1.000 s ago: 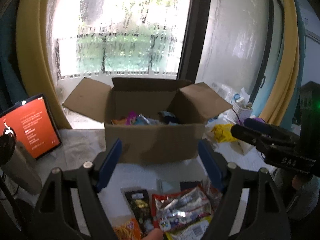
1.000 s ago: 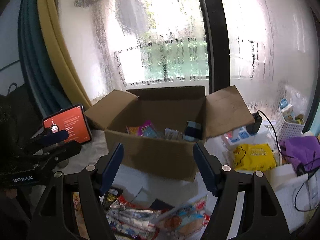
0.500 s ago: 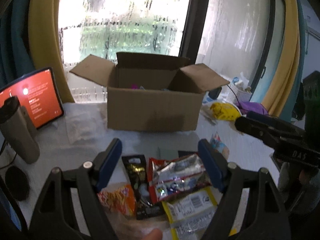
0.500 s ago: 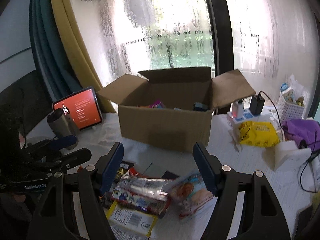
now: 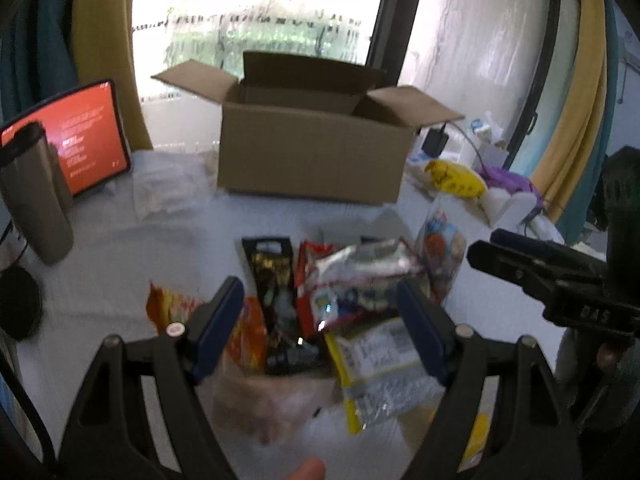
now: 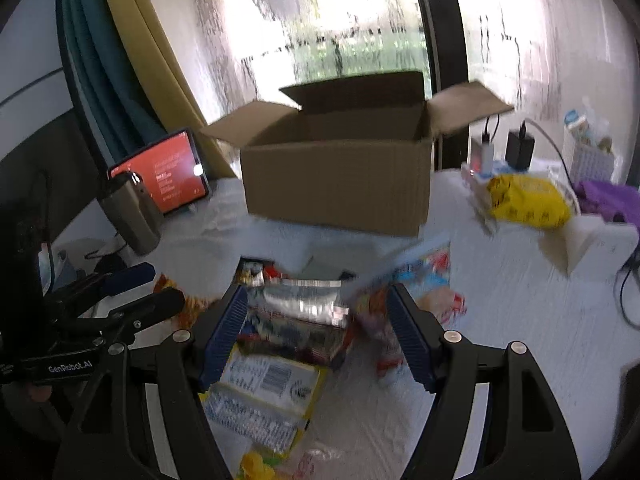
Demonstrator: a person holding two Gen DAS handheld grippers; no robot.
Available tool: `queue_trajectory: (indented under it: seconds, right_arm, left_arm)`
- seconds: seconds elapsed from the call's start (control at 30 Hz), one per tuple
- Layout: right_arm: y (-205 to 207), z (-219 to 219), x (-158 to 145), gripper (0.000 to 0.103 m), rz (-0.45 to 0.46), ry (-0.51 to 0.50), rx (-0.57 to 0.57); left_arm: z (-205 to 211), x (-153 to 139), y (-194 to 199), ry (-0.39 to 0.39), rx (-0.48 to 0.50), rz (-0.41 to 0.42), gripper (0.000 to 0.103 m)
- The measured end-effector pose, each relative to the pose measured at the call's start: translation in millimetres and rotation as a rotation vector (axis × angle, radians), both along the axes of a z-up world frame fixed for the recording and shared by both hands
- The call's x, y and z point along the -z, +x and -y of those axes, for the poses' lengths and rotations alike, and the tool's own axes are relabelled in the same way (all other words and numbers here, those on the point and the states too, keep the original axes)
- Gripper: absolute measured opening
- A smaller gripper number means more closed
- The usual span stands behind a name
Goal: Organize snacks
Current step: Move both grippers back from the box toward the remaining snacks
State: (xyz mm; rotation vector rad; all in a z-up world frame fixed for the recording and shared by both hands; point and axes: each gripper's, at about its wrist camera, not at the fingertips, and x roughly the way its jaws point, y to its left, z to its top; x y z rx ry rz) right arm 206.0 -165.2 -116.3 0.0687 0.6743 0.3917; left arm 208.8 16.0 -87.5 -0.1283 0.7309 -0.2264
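An open cardboard box (image 5: 312, 160) (image 6: 340, 188) stands at the back of the white table. In front of it lies a pile of snack packets: a red and silver packet (image 5: 352, 276) (image 6: 296, 312), a black packet (image 5: 276, 288), an orange packet (image 5: 176, 308), a yellow and white packet (image 5: 380, 372) (image 6: 264, 392) and a light blue packet (image 5: 440, 248) (image 6: 416, 272). My left gripper (image 5: 320, 320) is open and empty, low over the pile. My right gripper (image 6: 316, 332) is open and empty over the same pile; it also shows at the right in the left wrist view (image 5: 540, 264).
A red-screened tablet (image 5: 76, 136) (image 6: 168, 172) and a grey tumbler (image 5: 32, 192) (image 6: 132, 212) stand at the left. A yellow bag (image 5: 456, 176) (image 6: 524, 200), purple cloth (image 6: 608, 200), chargers (image 6: 516, 148) and a white basket (image 6: 588, 156) crowd the right. A window is behind the box.
Both grippers have pulled back from the box and dropped lower toward the snack pile. The box now looks farther away and its contents are out of sight. Both grippers stay open.
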Motion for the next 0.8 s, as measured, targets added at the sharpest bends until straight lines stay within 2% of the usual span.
queue_trajectory:
  seconds: [0.3,0.63,0.8]
  right_arm:
    - [-4,2,39,0.075,-0.106,0.025,0.007]
    - [-7,-7,69,0.075,-0.191,0.037,-0.005]
    - [-8,-15,77,0.075,-0.216,0.041,-0.020]
  left_arm:
    - [-7,36,-14,-0.007,-0.036,-0.081,0.080]
    - [-17,54,-27,0.016,-0.068,-0.111,0.080]
    - [-24,67,-28,0.033,-0.094,-0.152,0.080]
